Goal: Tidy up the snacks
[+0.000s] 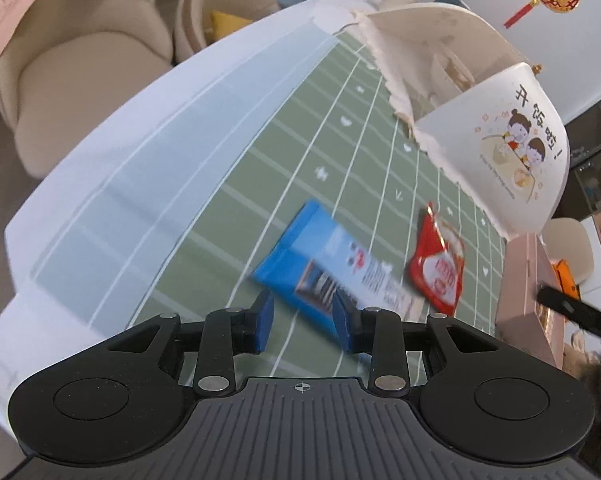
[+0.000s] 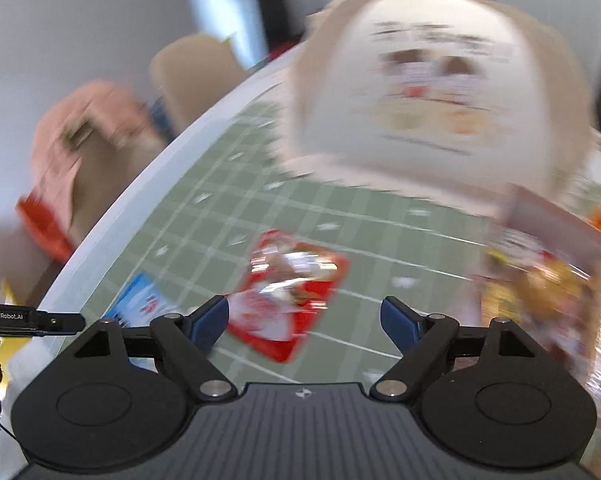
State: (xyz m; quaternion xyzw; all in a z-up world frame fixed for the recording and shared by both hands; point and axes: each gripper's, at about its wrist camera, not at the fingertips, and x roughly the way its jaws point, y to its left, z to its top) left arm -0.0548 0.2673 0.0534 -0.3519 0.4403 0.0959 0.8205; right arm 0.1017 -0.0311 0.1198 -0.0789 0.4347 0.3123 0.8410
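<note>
A blue snack packet [image 1: 300, 256] lies on the green checked tablecloth [image 1: 260, 168]. My left gripper [image 1: 303, 320] is open and hovers just above the packet's near end. A red and white snack packet [image 1: 438, 268] lies to the right of the blue one. In the blurred right wrist view the red packet [image 2: 288, 300] lies just ahead of my open, empty right gripper [image 2: 304, 320], and the blue packet [image 2: 140, 304] is at the left. A white basket with a cartoon print [image 1: 512, 148] stands behind the packets; it also shows in the right wrist view [image 2: 420, 92].
A pink box [image 1: 528, 304] stands at the right of the table, with a yellow snack bag [image 2: 540, 292] beside it. Beige chairs [image 1: 84, 64] stand past the table's white edge [image 1: 100, 168]. The other gripper's tip [image 2: 32, 320] shows at the left.
</note>
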